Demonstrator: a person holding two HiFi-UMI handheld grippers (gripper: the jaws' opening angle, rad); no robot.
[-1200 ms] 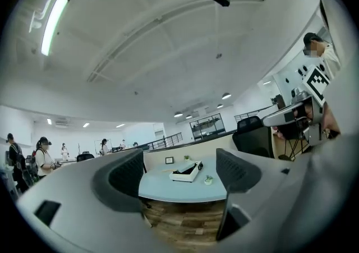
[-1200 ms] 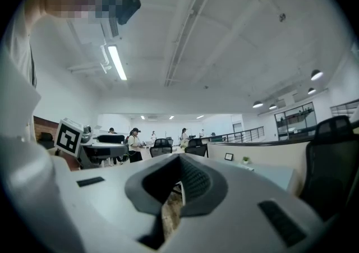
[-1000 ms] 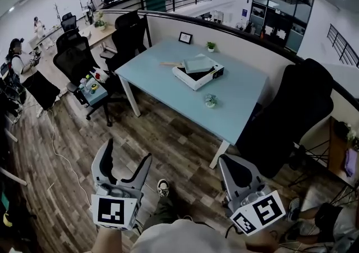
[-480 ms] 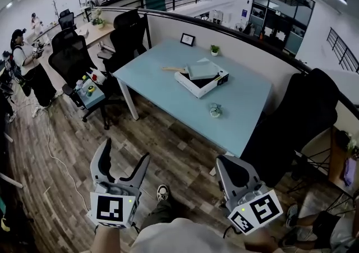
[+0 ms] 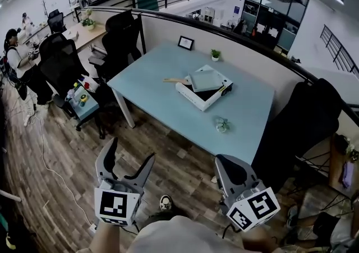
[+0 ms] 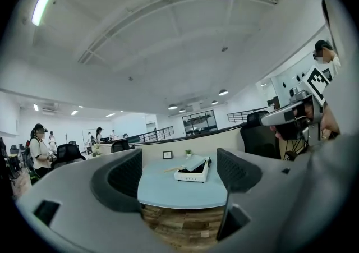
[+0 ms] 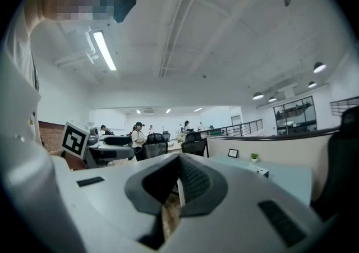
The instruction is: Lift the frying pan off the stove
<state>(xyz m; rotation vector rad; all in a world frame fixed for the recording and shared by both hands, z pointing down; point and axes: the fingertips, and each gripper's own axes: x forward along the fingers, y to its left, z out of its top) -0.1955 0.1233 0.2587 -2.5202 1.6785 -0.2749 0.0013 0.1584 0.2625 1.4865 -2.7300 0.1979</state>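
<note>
A person stands on a wood-plank floor, well apart from a pale blue table, holding a gripper in each hand low in front of the body. The left gripper has its jaws spread wide with nothing between them; its own view looks through the gap at the distant table. The right gripper has its jaws pressed together on nothing. The frying pan, a square, pale grey-green one, sits on top of a white boxy stove near the middle of the table, turned a little askew to the stove, with its wooden handle pointing to the left in the head view. Neither gripper is anywhere near it, so the lift has not begun. The risks lie in the approach and the grasp. A small plant stands near the table's front edge between the person and the stove, and a low reach could knock it over. A black office chair crowds the table's right end and could catch an elbow. The right gripper would only push the pan unless opened first. The handle looks thin, and a pinch far out on it would probably let the pan droop or twist, or drag the stove along.
</note>
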